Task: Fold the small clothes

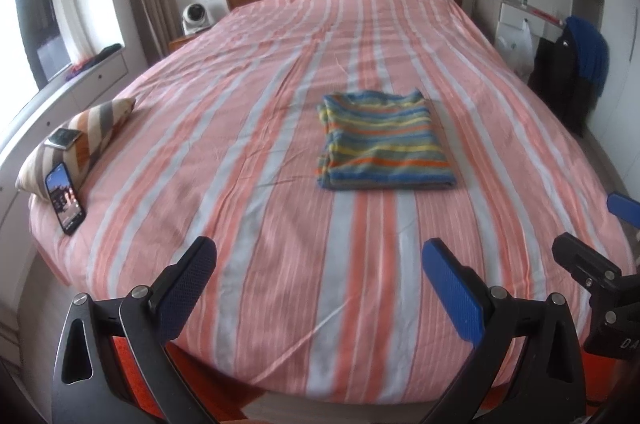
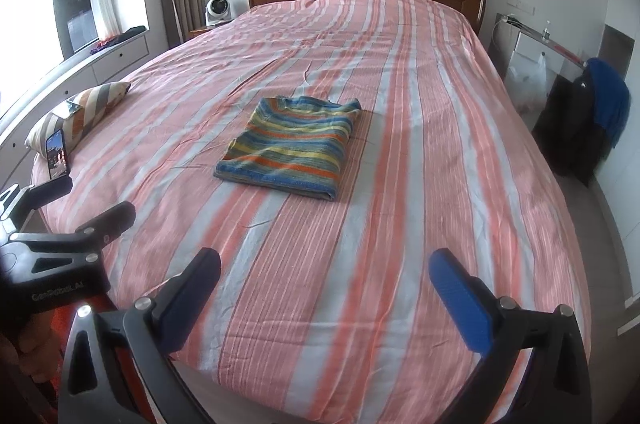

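Left wrist view: rainbow-striped knit garment (image 1: 384, 140) lies folded mid-bed, away from the pink-striped bedspread's (image 1: 240, 184) edges; my left tongs (image 1: 316, 264) and right tongs (image 2: 324, 272) gape empty. Folding looks finished.

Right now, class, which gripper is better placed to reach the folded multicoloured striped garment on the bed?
Probably the left gripper: the folded multicoloured striped garment lies almost straight ahead of it, while it sits left of the right gripper.

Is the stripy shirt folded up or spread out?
Folded. The shirt lies on the bed as a neat rectangle, with layered edges showing and no sleeves sticking out.
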`<state>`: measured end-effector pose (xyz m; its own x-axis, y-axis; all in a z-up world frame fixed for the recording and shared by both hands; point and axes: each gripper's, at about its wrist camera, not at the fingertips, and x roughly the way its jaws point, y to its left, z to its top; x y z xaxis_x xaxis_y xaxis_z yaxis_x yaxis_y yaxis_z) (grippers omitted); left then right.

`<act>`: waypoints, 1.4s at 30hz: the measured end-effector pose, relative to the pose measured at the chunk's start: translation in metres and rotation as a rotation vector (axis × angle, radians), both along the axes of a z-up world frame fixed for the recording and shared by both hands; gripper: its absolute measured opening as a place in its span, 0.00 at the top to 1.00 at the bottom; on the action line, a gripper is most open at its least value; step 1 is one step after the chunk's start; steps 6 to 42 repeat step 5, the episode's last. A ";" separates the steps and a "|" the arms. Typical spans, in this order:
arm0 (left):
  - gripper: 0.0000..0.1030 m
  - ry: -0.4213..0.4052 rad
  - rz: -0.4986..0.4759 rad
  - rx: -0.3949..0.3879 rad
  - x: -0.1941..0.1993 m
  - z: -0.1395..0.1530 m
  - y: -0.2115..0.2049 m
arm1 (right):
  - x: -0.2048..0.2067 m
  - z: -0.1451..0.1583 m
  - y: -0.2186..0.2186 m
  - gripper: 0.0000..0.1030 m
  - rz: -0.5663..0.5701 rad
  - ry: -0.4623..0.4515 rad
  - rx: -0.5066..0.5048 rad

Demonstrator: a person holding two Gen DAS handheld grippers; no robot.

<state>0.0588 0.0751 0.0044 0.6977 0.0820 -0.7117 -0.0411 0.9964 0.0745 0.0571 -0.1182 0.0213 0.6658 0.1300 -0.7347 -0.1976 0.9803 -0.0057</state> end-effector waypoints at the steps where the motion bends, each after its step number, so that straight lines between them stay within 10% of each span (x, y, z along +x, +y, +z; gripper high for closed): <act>1: 0.00 -0.003 0.005 0.003 0.000 0.000 -0.001 | 0.000 0.000 -0.001 0.00 -0.001 -0.001 0.002; 42: 0.00 -0.021 0.006 0.030 -0.003 0.000 -0.005 | 0.001 0.001 -0.002 0.00 0.001 -0.002 0.006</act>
